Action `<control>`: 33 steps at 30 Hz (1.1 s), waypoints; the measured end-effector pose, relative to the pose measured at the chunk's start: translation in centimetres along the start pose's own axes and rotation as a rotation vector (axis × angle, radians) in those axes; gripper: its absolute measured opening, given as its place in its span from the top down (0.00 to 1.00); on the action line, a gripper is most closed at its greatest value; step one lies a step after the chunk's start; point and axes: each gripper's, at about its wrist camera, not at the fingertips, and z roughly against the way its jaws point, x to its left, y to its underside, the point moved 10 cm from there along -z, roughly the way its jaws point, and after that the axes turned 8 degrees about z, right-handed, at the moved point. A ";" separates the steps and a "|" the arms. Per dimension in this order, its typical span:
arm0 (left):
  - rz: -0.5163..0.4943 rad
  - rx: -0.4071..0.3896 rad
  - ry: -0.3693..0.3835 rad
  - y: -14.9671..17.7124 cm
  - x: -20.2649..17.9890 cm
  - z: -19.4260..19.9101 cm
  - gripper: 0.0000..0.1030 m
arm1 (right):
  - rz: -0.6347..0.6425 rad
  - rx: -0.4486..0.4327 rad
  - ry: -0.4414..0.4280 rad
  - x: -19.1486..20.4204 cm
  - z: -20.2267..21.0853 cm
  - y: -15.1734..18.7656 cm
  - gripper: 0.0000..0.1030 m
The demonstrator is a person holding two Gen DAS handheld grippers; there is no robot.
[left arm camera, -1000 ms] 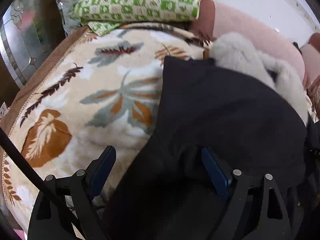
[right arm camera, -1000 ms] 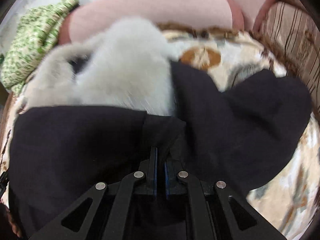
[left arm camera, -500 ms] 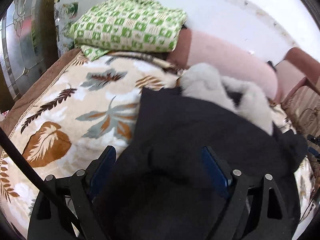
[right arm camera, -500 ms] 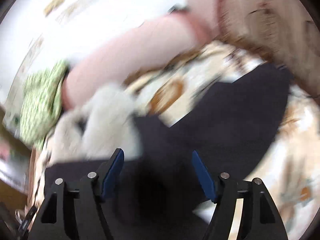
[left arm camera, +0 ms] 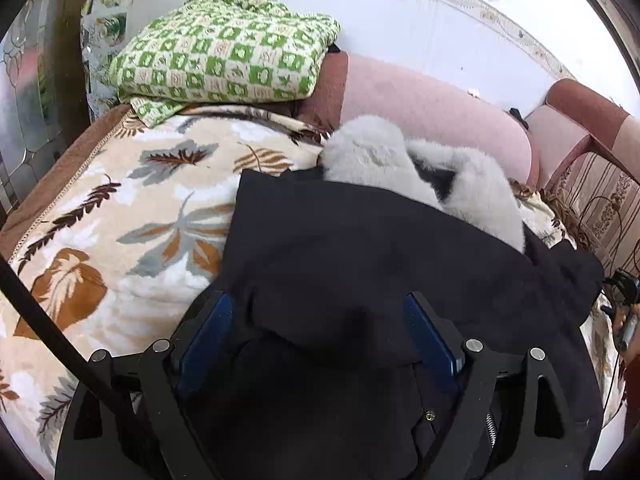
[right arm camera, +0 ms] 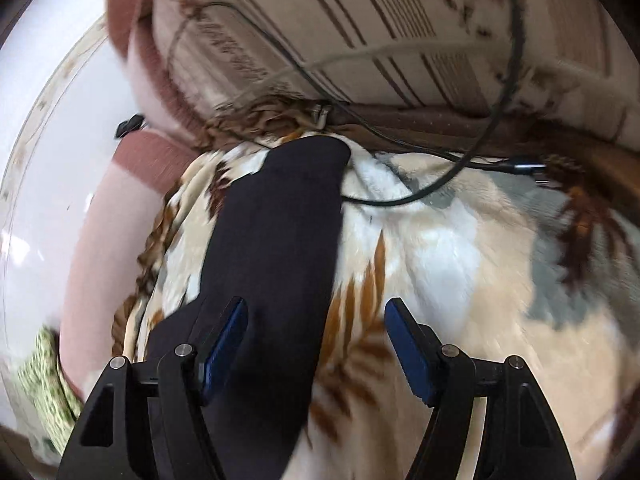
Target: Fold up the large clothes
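Observation:
A large black coat (left arm camera: 380,256) with a pale grey fur collar (left arm camera: 404,164) lies on a leaf-patterned blanket (left arm camera: 132,216). My left gripper (left arm camera: 320,320) is open, its blue pads on either side of a black fabric fold that bulges between them. In the right wrist view, the coat's black sleeve (right arm camera: 276,236) stretches away across the blanket (right arm camera: 460,280). My right gripper (right arm camera: 316,320) is open over the sleeve's near part, holding nothing.
A folded green checked blanket (left arm camera: 224,60) and a pink bolster (left arm camera: 432,120) lie at the back by the white wall. A striped couch side (right arm camera: 400,32) rises at the right. Black cables (right arm camera: 440,184) trail across the blanket near the sleeve end.
My right gripper let go of the black coat, opened, and swung right toward the sleeve. The left gripper stayed open and pulled back a little, so more of the coat shows.

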 end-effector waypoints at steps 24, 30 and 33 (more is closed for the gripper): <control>0.040 -0.055 -0.023 -1.7 2.2 2.1 0.16 | 0.796 -0.135 -0.128 27.6 12.8 8.7 0.92; 0.095 -0.084 -0.051 -3.2 4.8 3.1 0.16 | 1.109 0.024 -0.314 35.7 13.3 25.8 0.92; 0.123 -0.098 -0.053 -3.8 5.9 3.5 0.16 | 1.223 0.117 -0.317 36.3 10.7 33.2 0.91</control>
